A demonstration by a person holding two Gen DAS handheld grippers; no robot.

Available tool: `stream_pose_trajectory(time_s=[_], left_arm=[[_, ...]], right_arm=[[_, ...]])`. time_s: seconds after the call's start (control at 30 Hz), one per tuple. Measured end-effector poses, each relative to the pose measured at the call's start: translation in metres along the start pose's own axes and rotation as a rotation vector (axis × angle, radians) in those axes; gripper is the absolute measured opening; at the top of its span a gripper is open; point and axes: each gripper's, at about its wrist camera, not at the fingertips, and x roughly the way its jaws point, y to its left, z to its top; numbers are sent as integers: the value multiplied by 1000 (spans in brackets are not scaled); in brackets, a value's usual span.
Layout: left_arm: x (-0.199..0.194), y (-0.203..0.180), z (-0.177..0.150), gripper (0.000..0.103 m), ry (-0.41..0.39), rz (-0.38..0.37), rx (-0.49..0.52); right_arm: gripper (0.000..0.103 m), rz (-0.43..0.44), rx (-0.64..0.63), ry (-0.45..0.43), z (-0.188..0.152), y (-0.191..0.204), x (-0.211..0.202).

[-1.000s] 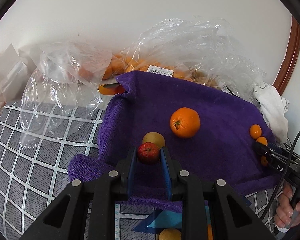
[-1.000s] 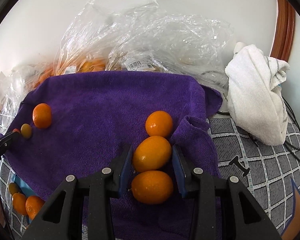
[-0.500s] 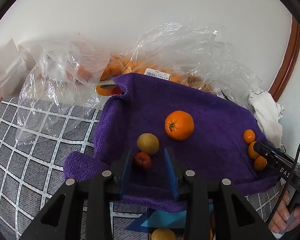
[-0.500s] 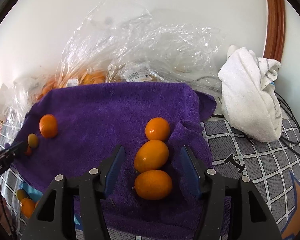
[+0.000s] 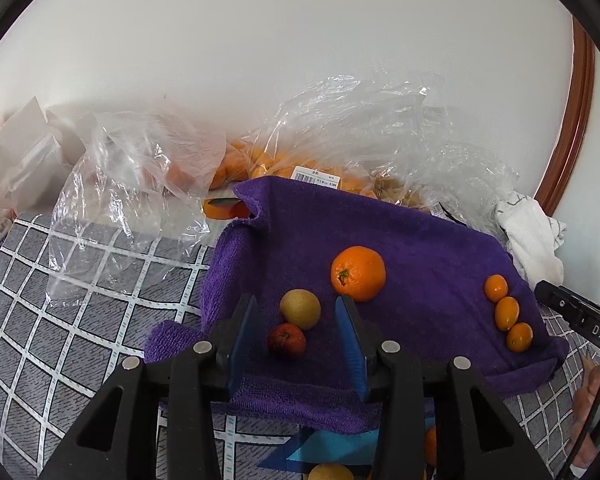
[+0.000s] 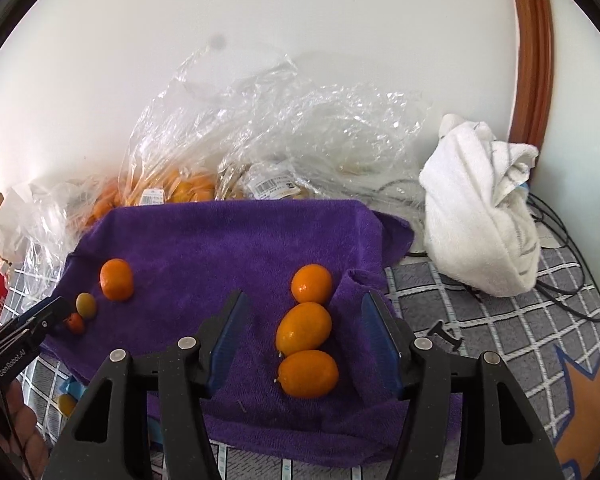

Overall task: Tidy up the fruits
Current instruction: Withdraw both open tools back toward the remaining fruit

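Orange kumquats (image 6: 304, 328): 3, column running away from camera

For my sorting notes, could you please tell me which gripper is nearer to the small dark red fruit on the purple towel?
Left. The left gripper straddles the small dark red fruit, jaws open; the right gripper is across the purple towel, around the orange kumquats.

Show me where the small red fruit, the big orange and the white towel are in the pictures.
small red fruit (image 5: 286, 340): left wrist view, middle of its skin.
big orange (image 5: 358, 273): left wrist view, centre of its peel.
white towel (image 6: 480, 216): right wrist view, middle of the bundled cloth.
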Motion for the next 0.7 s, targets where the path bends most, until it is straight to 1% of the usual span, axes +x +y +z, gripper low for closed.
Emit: stream_pose_trajectory(time_s=[0.07,0.17,0.27,0.33,0.4,0.47,0.53,0.63,0.7], left_arm=[[-1,0,0,40,-3,4,-4],[-4,-1,1,40,-17,12,4],[-15,-3,3,40,-45,19,19],[-23,-6,7,40,-69,34,41],[-30,-6,8,41,-54,43,51],[-38,-2,5,41,-37,23,44],[-46,3,-1,41,-19,37,55],[-60,13,-12,41,-7,83,82],[-65,22,-19,41,24,103,84]], right_arm=[[59,-8,-8,10,-2,0,-9],[59,6,-9,27,-10,1,-19],[59,21,-17,42,-25,6,-30],[59,22,-47,56,-39,16,-38],[59,41,-79,56,-54,28,-46],[57,70,-110,63,-66,40,-53],[57,110,-131,71,-79,53,-58],[57,163,-159,77,-93,71,-61],[57,197,-163,85,-103,83,-60]])
